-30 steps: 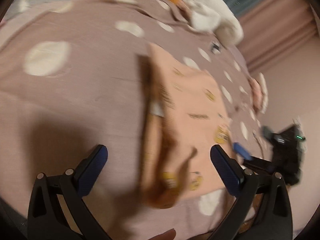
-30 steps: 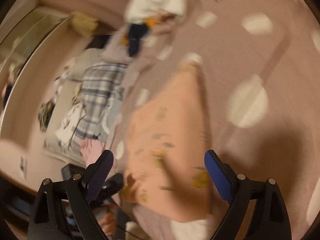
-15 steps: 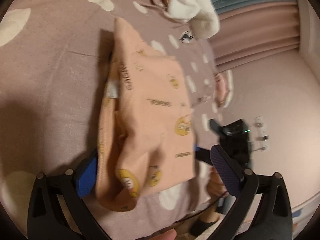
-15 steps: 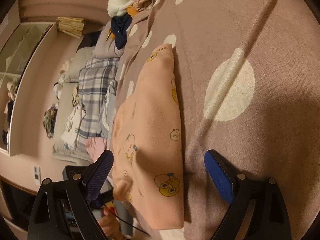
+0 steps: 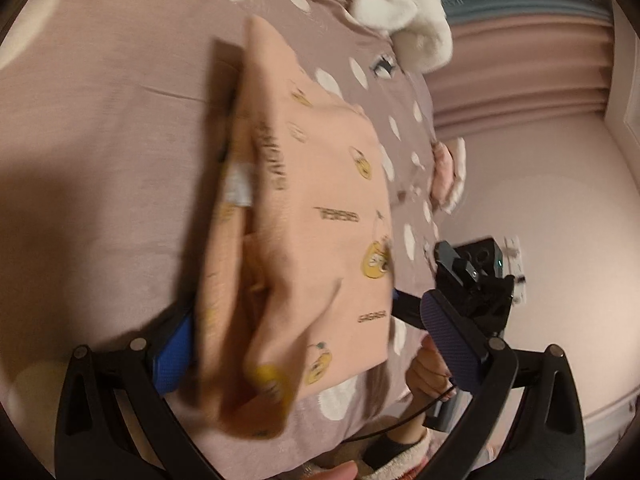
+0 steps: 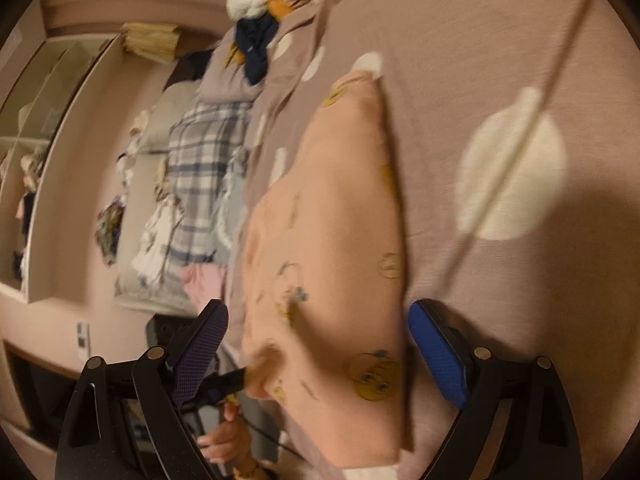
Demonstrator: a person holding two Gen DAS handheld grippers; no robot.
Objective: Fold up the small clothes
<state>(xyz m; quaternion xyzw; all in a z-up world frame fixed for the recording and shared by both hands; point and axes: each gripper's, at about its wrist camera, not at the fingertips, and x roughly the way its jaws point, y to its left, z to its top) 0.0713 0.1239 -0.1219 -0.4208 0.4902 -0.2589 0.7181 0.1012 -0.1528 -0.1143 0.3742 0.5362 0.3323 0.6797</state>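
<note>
A folded peach garment [image 5: 320, 208] with yellow cartoon prints lies on a mauve bedspread [image 5: 100, 152] with white dots. My left gripper [image 5: 312, 350] is open wide, and the garment's bunched near end sits between its fingers, covering part of the left blue pad [image 5: 174, 354]. In the right wrist view the same garment [image 6: 332, 260] runs away from me between the wide-open fingers of my right gripper [image 6: 318, 348], whose pads stand clear of the cloth. The right gripper [image 5: 472, 276] shows in the left wrist view just beyond the garment's right edge, with a hand [image 5: 428, 372] under it.
A pile of white and dark clothes [image 6: 264, 8] lies at the far end of the bed. Beside the bed are plaid bedding [image 6: 200, 176], shelves [image 6: 40, 120] and pink curtains [image 5: 520, 92]. The bed's edge [image 5: 424, 200] runs close to the garment's right side.
The left wrist view has swung so the garment's near end now lies between its fingers. The right gripper has sunk slightly closer to the garment. Both jaws stay equally wide.
</note>
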